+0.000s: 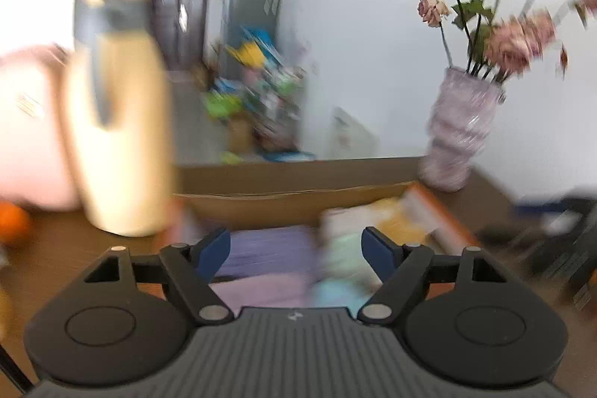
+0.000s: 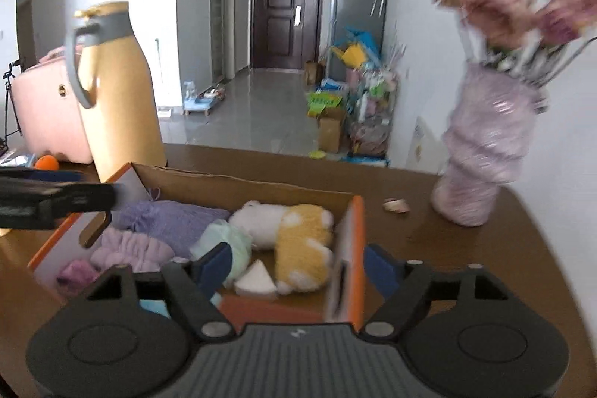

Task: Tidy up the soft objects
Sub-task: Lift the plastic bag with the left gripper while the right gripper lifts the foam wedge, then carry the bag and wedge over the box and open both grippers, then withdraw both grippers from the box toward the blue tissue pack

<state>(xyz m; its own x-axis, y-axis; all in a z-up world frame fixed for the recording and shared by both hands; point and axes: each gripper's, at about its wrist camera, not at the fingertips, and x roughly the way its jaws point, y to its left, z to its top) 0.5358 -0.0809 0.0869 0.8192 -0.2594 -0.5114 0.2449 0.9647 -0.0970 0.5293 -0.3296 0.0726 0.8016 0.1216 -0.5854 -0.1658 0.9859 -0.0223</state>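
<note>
My right gripper point(image 2: 298, 265) stands open, nothing between the blue pads, its jaws straddling the box's near right corner. My left gripper point(image 1: 294, 250) is likewise open and empty, poised over the same cardboard box point(image 2: 238, 183); that view is smeared by blur. The soft things all lie inside the box, ahead of and below both claws. Just past my right claw's left finger sits a mint-green fluffy bundle point(image 2: 227, 245), and dead ahead a white-and-yellow plush toy point(image 2: 294, 234), its long axis running away from me and bending leftward at the far end. Further left: lilac knitted cloth point(image 2: 168, 219) and a ruffled pale-purple piece point(image 2: 130, 248). A white wedge, possibly foam point(image 2: 255, 280), rests nearest my pads. Judgement: the right claw is nearer the plush, the left nearer the purple fabrics. Beyond the box stand a smooth yellow flask point(image 2: 115, 88) to the left and a ribbed pink vase point(image 2: 485, 152) to the right.
</note>
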